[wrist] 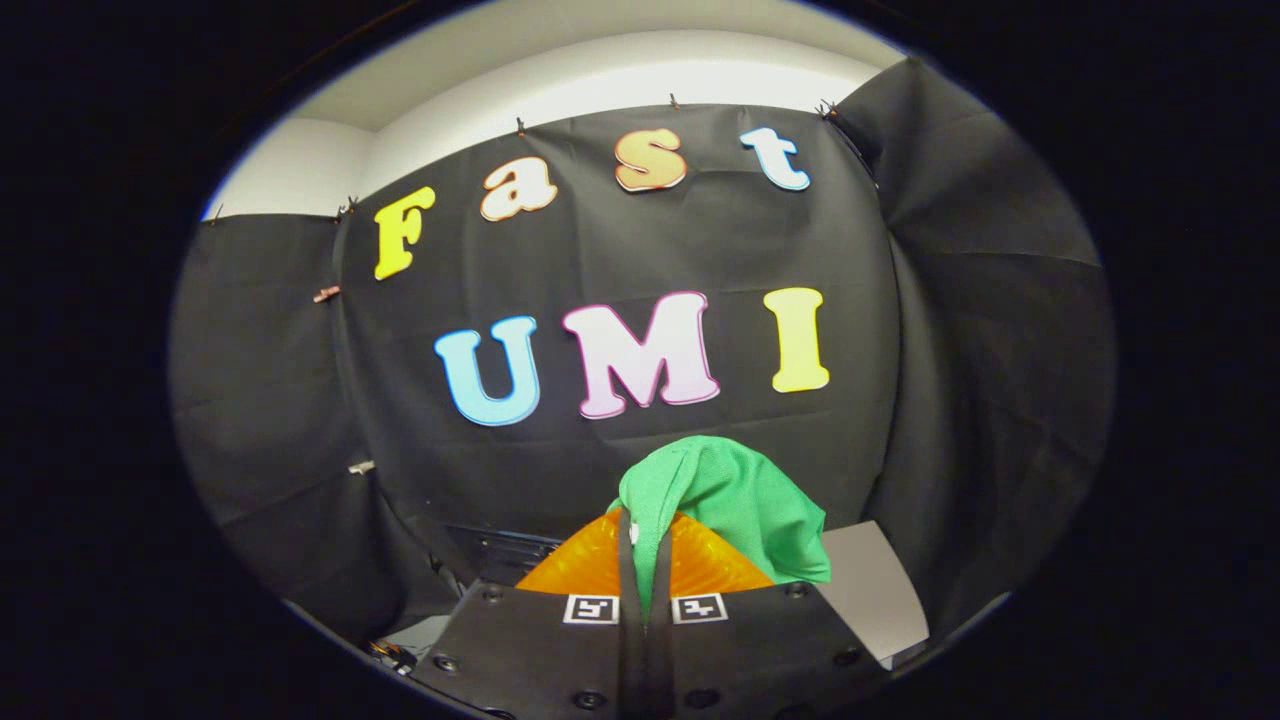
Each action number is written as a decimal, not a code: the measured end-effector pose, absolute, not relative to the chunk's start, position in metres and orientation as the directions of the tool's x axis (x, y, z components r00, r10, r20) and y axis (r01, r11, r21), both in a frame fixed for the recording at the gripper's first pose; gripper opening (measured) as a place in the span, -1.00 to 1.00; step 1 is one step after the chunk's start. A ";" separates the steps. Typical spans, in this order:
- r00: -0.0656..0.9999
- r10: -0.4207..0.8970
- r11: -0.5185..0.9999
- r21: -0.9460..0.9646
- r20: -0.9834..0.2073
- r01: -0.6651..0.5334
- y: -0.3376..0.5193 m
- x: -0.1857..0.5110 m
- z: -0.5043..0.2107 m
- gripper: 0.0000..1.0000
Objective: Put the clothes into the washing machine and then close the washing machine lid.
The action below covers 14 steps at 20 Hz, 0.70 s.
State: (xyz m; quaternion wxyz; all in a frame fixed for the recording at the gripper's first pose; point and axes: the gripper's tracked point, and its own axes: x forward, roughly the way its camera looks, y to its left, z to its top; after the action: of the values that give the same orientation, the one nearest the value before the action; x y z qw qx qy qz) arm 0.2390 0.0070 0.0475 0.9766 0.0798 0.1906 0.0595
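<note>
A black cloth wall (640, 400) hangs beyond the fingers, draped in folds. Lower down, ahead and to the right of the fingers, sits a flat pale grey surface (880, 590); I cannot tell what it belongs to. A soft green fabric garment (740, 500) bunches up just ahead of the fingers, lifted clear of that surface. The gripper (645, 560) has its two fingers drawn close together, clamped on a fold of the garment. No container's inside can be made out.

The gripper camera rides close behind the gripper (645, 560), facing level toward the black cloth booth wall (620, 260) at twelve o'clock.
</note>
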 end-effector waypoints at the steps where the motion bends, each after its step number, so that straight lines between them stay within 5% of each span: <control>1: 0.919 0.162 0.979 0.178 -0.359 -0.103 0.017 0.239 0.050 -0.91; 14: 0.824 0.390 0.921 0.189 -0.411 -0.341 0.183 0.249 -0.003 -0.91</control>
State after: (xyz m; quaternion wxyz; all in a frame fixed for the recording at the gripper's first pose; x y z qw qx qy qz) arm 0.2487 0.1830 -0.0034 0.9536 0.0534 0.2261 0.1916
